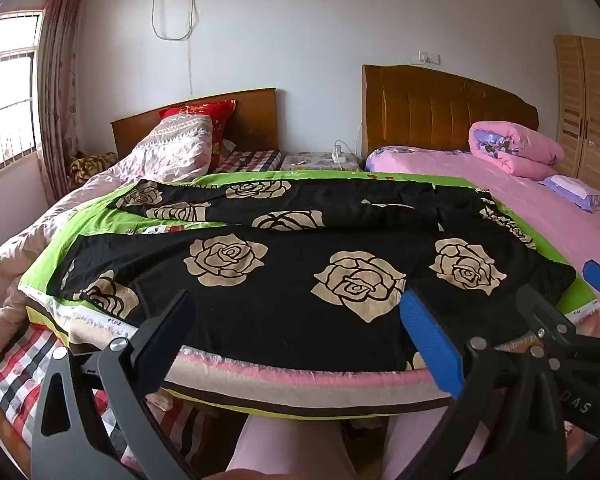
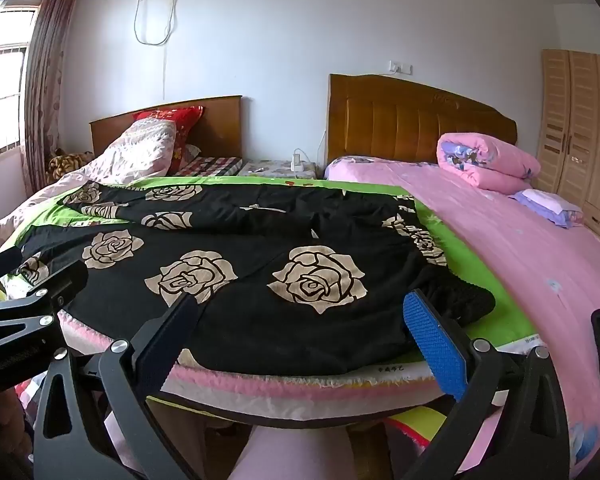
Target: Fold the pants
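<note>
Pants [image 1: 300, 264], black with big tan roses, are spread flat on the green sheet [image 1: 100, 216], legs running off to the left and waistband over to the right. Nothing's folded yet, so I'd say we're at the very start. Left gripper [image 1: 296, 328] hangs wide open over the near edge, holding nothing; right gripper [image 2: 300, 332] likewise, by the waist. Next move probably calls for pinching that near edge. The pink bed [image 2: 520, 240] to the right leaves room.
</note>
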{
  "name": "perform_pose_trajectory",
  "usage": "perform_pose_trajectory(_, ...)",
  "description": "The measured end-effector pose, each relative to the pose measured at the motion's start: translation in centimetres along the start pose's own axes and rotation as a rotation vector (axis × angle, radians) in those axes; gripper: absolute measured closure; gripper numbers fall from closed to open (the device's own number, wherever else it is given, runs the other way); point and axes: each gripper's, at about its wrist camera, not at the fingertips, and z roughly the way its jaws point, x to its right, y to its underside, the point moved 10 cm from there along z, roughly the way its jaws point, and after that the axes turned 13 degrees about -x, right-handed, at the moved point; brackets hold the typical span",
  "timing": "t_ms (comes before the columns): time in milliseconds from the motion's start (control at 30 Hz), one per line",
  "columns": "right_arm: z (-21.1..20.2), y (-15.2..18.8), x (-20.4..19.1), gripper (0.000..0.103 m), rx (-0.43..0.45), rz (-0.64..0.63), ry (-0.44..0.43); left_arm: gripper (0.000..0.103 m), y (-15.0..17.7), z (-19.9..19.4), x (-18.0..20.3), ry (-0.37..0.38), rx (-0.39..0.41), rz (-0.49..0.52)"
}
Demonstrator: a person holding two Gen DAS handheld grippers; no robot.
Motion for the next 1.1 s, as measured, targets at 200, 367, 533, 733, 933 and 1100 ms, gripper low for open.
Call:
perform_pose_trajectory(200, 0.1, 0.0, 0.1, 0.004, 0.000, 0.001, 0.001, 0.001, 0.1, 0.0, 0.0, 0.003, -0.002, 0.001)
perform_pose_trajectory(367, 0.1, 0.1, 0.0, 0.004, -0.001, -0.002, 0.002, 0.001, 0.5, 0.1, 0.1, 0.004, -0.005, 0.001)
perform_pose_trajectory(533, 0.1, 0.2, 0.0, 0.004, -0.003, -0.002, 0.001, 0.001, 1.0, -0.2, 0.3, 0.005, -0.004, 0.005)
perform_pose_trajectory(733, 0.2, 0.2, 0.0, 0.004, -0.003, -0.001, 0.000, 0.001, 0.6, 0.3, 0.2, 0.002, -0.015, -0.003)
perform_pose_trajectory(933, 0.2, 0.3, 0.0, 0.004, -0.004, -0.001, 0.000, 0.001, 0.9, 0.6, 0.2, 0.005, -0.026, -0.002)
perform_pose_trajectory(1100, 0.2, 0.3, 0.0, 0.004, -0.005, 0.000, -0.001, 0.001, 1.0, 0.7, 0.2, 0.006, -0.027, -0.003)
